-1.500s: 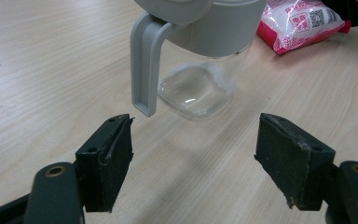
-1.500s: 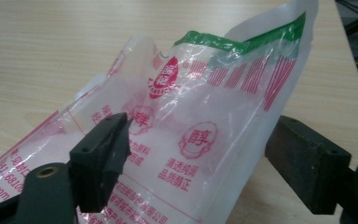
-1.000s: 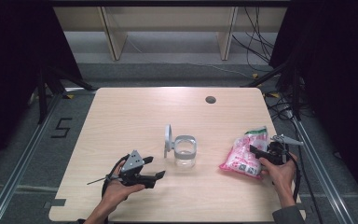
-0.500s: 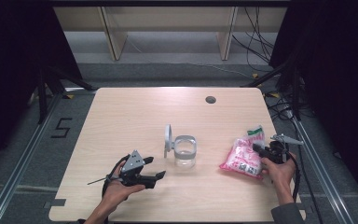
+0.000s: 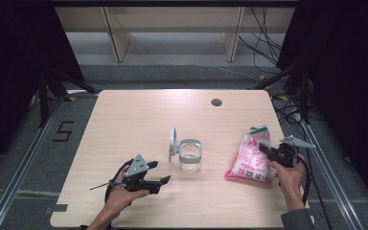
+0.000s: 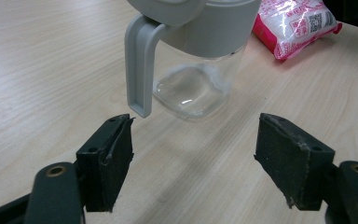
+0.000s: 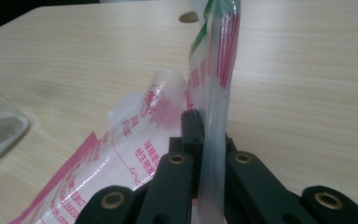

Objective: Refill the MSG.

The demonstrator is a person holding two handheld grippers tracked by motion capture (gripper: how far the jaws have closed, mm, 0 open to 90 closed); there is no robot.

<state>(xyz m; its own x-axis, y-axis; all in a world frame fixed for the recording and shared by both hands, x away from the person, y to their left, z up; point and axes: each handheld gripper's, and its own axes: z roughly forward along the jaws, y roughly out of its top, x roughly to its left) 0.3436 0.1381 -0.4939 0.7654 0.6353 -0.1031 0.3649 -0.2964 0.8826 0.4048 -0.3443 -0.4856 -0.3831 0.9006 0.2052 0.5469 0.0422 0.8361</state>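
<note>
I've got the pink-and-white bag (image 5: 248,162) lying flat well right of the clear jar (image 5: 189,156), printed side up, its clear top edge with green print lifted upright off the bench.

Left gripper (image 5: 160,181) jaws wide apart; right gripper (image 5: 263,147) just clamped shut

Pale wooden table (image 5: 139,115) with clear jar (image 5: 189,155), pink bag (image 5: 248,160)

Bare table (image 5: 139,120) lies open all round; only the jar (image 5: 189,155) stands mid-table, bag (image 5: 249,160) at right.
</note>
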